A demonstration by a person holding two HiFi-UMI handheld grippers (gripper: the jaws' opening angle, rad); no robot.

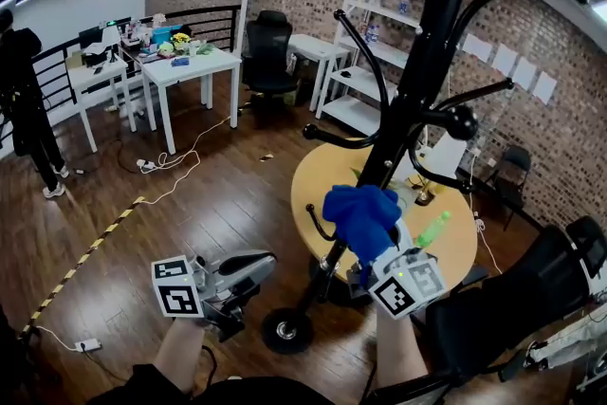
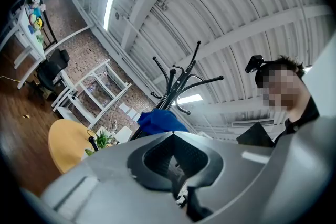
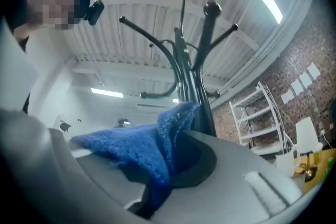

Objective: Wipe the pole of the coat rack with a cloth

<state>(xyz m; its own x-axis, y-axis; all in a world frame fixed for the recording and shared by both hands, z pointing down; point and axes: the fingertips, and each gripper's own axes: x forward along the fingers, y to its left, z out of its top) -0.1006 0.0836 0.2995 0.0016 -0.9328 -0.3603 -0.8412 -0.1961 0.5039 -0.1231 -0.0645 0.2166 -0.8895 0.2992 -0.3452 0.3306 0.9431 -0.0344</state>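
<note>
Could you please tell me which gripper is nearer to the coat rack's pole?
Right. The right gripper, holding the blue cloth, is right at the pole; the left gripper hangs lower, off to the pole's left, apart from it.

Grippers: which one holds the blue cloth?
The right gripper: its jaws are shut on the blue cloth at the coat rack pole. The left gripper is shut on nothing.

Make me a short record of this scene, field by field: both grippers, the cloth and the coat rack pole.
Right gripper: shut on the blue cloth
Left gripper: shut, nothing in it, low and left of the rack, apart from it
Blue cloth: bunched, raised at the lower pole, appears to touch it
Coat rack pole: black, visible hooks bare
Round yellow table: behind the rack
</note>
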